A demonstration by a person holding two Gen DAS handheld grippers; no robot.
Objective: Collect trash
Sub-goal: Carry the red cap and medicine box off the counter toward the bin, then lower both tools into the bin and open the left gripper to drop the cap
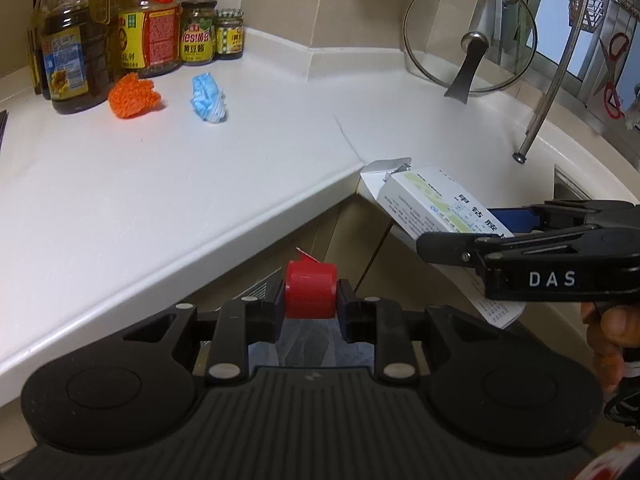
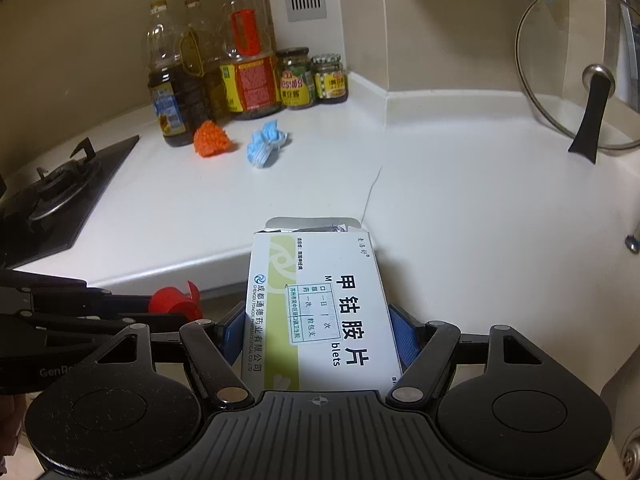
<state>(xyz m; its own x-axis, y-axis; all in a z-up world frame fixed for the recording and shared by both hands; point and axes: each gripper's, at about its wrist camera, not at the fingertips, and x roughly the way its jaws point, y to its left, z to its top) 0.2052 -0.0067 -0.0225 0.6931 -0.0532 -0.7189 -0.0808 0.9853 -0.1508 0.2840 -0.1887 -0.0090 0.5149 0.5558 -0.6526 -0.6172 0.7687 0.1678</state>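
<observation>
My left gripper (image 1: 310, 298) is shut on a red bottle cap (image 1: 310, 294), held off the counter's front edge; the cap also shows in the right wrist view (image 2: 174, 300). My right gripper (image 2: 318, 334) is shut on a white and green medicine box (image 2: 320, 312) with its end flap open, also held in front of the counter edge; the box shows in the left wrist view (image 1: 432, 204). On the white counter (image 1: 200, 168) lie an orange crumpled net (image 1: 134, 96) and a crumpled blue face mask (image 1: 208, 98), both far from the grippers.
Oil bottles (image 1: 74, 40) and sauce jars (image 1: 198, 32) stand at the back left. A glass pot lid (image 1: 470, 36) leans on the back wall at the right. A black gas hob (image 2: 52, 196) lies at the left. A metal rack leg (image 1: 548, 92) stands at the right.
</observation>
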